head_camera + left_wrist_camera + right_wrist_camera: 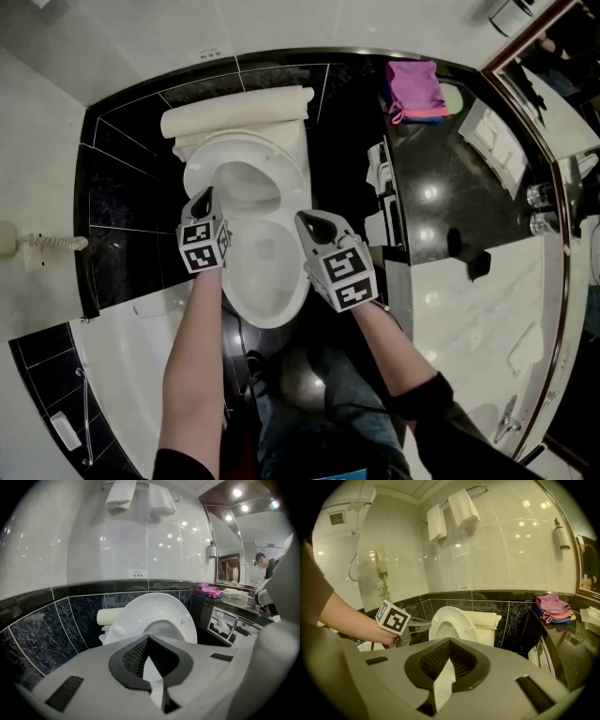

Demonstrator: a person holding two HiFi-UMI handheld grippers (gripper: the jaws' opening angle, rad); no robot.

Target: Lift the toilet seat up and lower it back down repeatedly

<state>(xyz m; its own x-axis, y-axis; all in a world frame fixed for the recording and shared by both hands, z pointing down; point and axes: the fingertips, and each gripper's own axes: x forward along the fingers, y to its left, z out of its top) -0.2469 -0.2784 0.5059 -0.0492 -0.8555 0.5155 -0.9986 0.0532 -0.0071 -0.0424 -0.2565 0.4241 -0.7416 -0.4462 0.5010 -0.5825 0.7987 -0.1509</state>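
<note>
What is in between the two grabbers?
In the head view, the white toilet bowl lies between the left gripper and the right gripper, lower down than both. Nothing else sits there.

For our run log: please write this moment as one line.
toilet seat: raised | left gripper: shut, empty | right gripper: shut, empty | both near bowl
</note>
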